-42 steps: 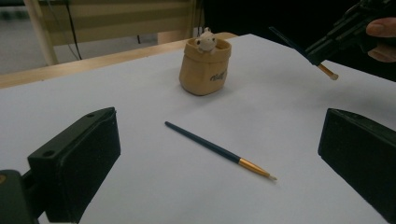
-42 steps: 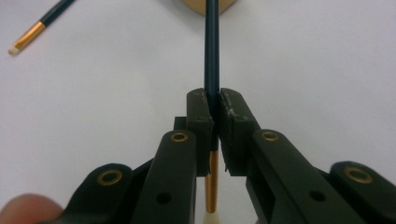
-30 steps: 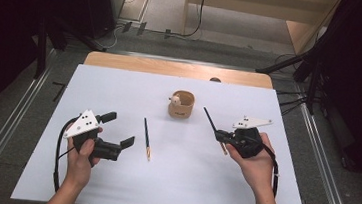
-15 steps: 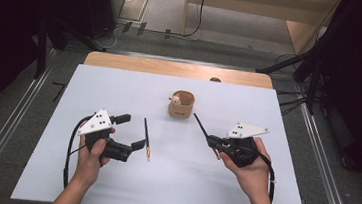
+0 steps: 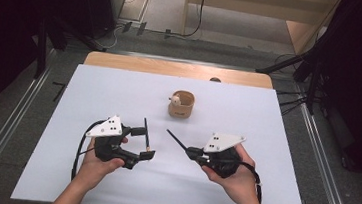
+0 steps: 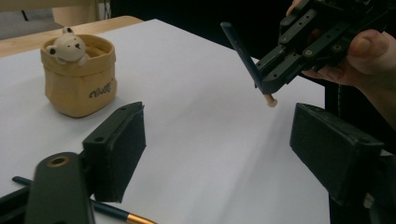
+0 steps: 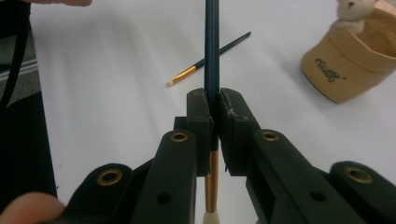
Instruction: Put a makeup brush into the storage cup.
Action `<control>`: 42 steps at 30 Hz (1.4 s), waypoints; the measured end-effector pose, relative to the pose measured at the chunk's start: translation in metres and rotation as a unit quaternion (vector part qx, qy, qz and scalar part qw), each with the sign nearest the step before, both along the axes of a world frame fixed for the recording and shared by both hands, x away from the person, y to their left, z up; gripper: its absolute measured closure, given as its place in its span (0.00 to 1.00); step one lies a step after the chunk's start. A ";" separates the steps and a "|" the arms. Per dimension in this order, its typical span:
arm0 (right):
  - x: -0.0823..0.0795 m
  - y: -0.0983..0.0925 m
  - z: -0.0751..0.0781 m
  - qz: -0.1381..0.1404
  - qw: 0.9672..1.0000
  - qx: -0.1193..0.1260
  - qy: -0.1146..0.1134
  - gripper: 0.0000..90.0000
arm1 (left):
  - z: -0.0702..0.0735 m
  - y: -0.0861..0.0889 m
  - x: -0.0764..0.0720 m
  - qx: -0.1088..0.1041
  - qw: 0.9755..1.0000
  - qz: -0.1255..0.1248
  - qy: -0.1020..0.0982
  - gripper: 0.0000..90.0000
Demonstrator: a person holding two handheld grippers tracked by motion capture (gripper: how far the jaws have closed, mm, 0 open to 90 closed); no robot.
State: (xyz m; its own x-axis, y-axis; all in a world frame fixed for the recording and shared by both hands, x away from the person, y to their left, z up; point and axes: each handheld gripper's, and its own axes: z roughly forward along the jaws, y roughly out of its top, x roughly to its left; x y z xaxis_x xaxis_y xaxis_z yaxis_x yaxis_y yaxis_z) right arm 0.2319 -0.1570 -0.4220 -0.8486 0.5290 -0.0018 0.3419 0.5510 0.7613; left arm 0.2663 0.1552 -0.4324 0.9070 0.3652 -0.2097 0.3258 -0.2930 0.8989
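My right gripper [image 5: 190,152] [image 7: 215,100] is shut on a dark-handled paintbrush [image 5: 176,139] [image 7: 212,46], whose handle sticks out past the jaws toward the table's middle. A second paintbrush [image 5: 146,135] [image 7: 210,58] [image 6: 109,213] lies flat on the white table. My left gripper [image 5: 144,142] [image 6: 222,126] is open beside it. Its jaws have just been closing, and the lying brush runs by one jaw with no pad pressing on it. The left gripper view also shows the right gripper [image 6: 280,70] holding its brush [image 6: 240,51]. A tan pouch with a small bear [image 5: 181,105] [image 6: 77,79] [image 7: 352,60] stands beyond both grippers.
The white table sheet [image 5: 267,125] ends at a wooden strip [image 5: 172,68] along the far side. Metal rails [image 5: 10,131] run along both sides, with dark stands behind. A black cable [image 5: 77,157] loops from the left gripper.
Both hands moved toward the table's middle: the left gripper to the right beside the lying brush, the right gripper to the left with its brush. The left jaws narrowed.
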 end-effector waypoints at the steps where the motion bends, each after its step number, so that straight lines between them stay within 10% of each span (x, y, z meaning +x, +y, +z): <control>1: -0.001 0.002 0.000 0.004 1.000 -0.001 0.000 0.94 | 0.000 -0.001 0.000 0.005 1.000 -0.004 0.001 0.26; 27: -0.012 0.034 -0.009 0.091 0.994 -0.051 -0.015 0.94 | -0.005 -0.016 0.003 0.026 0.990 -0.111 0.085 0.68; 42: -0.013 0.038 -0.011 0.107 0.992 -0.067 -0.016 0.94 | -0.008 -0.018 0.007 0.031 0.984 -0.132 0.113 0.81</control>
